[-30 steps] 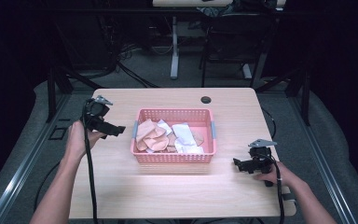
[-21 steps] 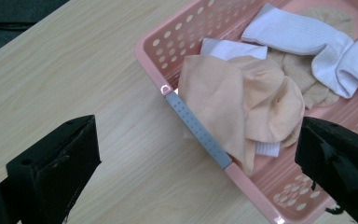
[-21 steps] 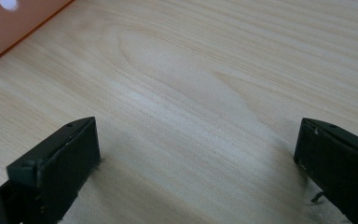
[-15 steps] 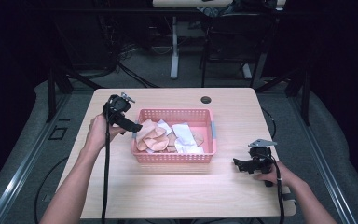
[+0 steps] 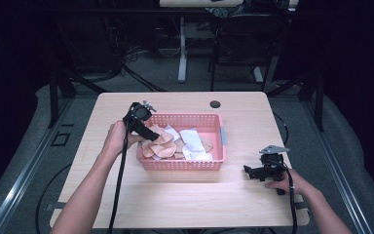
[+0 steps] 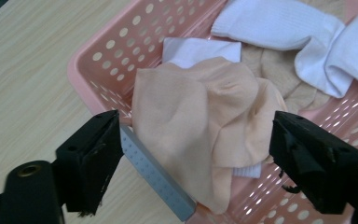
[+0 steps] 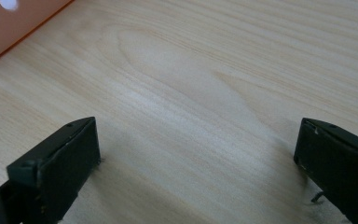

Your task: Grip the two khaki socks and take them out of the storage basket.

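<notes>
A: We count one pink basket (image 5: 214, 163) on the table (image 5: 175, 200), with several peach socks and two white socks (image 6: 303, 42) inside it.

B: We confirm. The left claw (image 6: 196, 154) tilts down over the basket's left end; its jaws have just been closing, straddling a peach sock (image 6: 191, 126) without pressing it.

A: The right claw (image 5: 253, 171) rests low beside the basket, level, jaws wide apart and holding nothing.

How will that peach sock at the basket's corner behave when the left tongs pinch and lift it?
Probably floppy: the peach sock lies crumpled and folded, draped on the pink basket rim. Likely light, thin fabric. It may drag the white sock beside it.
</notes>
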